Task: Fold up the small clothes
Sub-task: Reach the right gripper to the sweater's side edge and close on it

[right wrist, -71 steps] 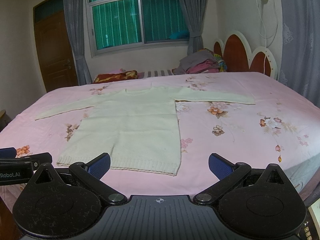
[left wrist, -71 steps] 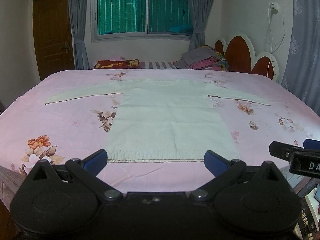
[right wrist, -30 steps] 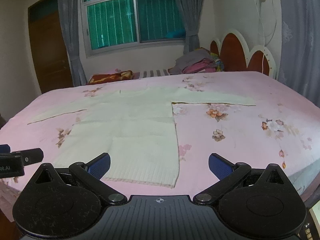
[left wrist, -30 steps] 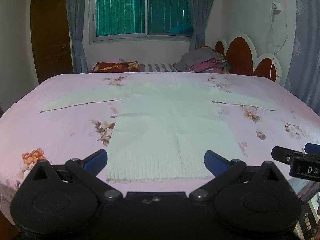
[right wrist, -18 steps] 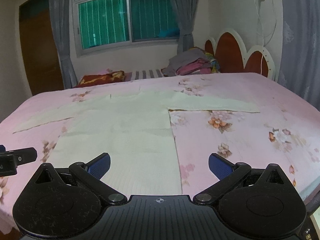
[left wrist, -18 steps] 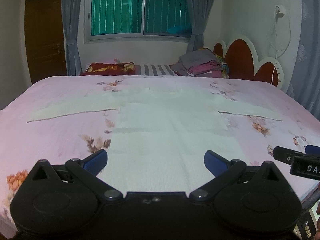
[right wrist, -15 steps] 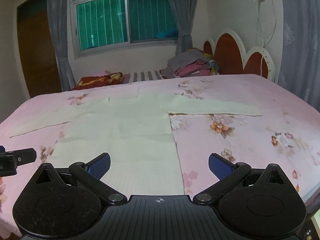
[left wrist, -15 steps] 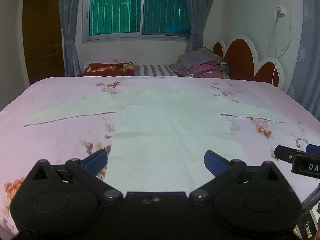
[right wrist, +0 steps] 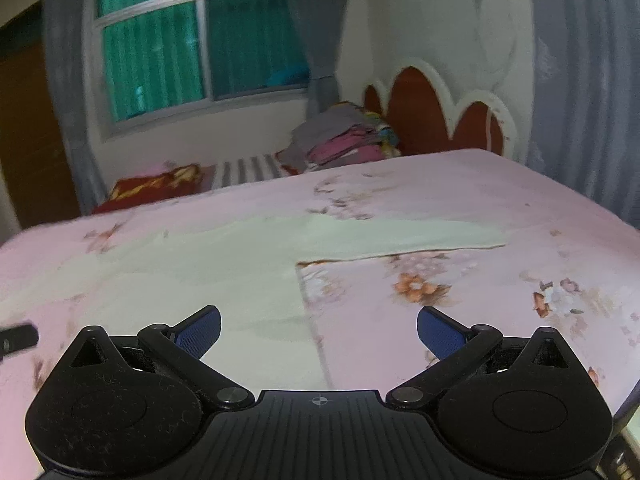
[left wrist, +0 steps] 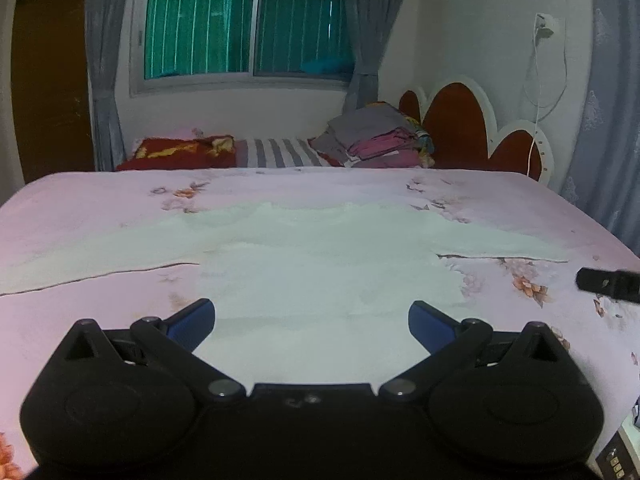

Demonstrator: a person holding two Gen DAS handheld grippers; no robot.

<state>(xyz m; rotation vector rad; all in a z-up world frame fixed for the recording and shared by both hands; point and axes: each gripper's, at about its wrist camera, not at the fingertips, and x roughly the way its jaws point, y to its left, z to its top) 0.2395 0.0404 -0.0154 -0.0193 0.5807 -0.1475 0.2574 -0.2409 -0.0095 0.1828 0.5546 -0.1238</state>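
Observation:
A pale cream long-sleeved sweater (left wrist: 320,272) lies flat on the pink floral bedspread (left wrist: 100,200), sleeves spread to both sides. In the left wrist view my left gripper (left wrist: 312,320) hovers open over the sweater's body, nothing between its blue pads (left wrist: 192,320). The right gripper's black tip (left wrist: 608,284) pokes in at the right edge. In the right wrist view the sweater (right wrist: 200,272) fills the left half, its right sleeve (right wrist: 400,236) stretching rightward. My right gripper (right wrist: 318,330) is open above the sweater's right side edge, empty. The hem is hidden under both grippers.
A pile of folded clothes (left wrist: 376,140) and a red pillow (left wrist: 176,152) sit at the far side of the bed. A red and white headboard (left wrist: 472,128) stands at the right. Window and grey curtains lie behind. The pink bedspread (right wrist: 520,280) spreads right of the sweater.
Both grippers have moved forward and lower over the sweater, so its hem has slipped out of sight beneath them. Both stay open. The right wrist view has tilted and blurred.

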